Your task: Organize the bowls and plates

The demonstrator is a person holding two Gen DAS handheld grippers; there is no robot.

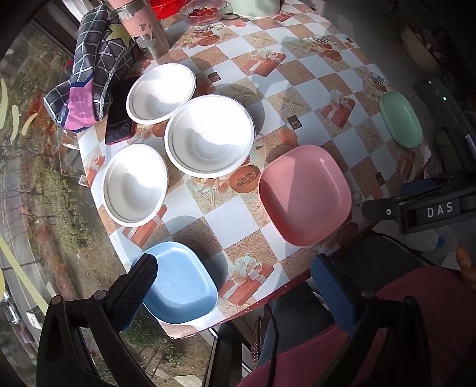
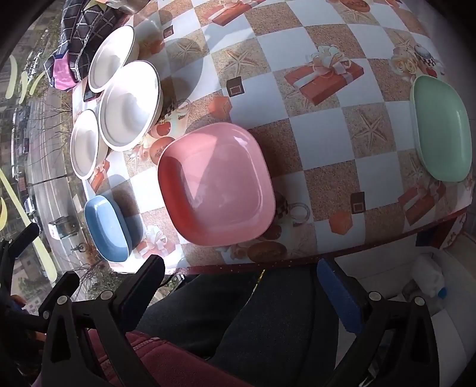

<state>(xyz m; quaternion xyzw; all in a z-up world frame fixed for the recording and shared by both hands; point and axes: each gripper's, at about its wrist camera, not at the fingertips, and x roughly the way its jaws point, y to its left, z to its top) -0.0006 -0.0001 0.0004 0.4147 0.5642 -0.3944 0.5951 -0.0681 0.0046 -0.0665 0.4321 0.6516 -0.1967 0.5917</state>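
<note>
Where sunlight falls across it, the table (image 1: 300, 98) wears a glossy oilcloth of pale blue and sandy checks printed with starfish, red gift boxes and fruit; its edge curves round toward the person's lap; beyond its far-left side a window looks down on a street with parked cars and bare trees.

Three white bowls sit close together on the left: a large bowl (image 1: 209, 135) in the middle, a far bowl (image 1: 160, 93) behind it and a near bowl (image 1: 134, 184) in front; from the right wrist view their rims seem to overlap, though contact cannot be confirmed. A blue plate (image 1: 184, 282) lies at the near-left edge; a pink plate (image 2: 215, 184) lies near the front centre, apart from the bowls; a green plate (image 2: 440, 128) rests well apart at the right edge.

At the far-left corner lie a checked cloth bag (image 1: 89, 65), a dark phone (image 1: 119, 119), a worn metal flask (image 1: 142, 26) and a glass dish of tomatoes (image 1: 203, 10).

The left gripper (image 1: 235, 274) hovers with fingers wide, holding nothing, one fingertip over the blue plate's rim; the right gripper (image 2: 241, 274) hangs before the table edge, above the lap, fingers wide and empty.
</note>
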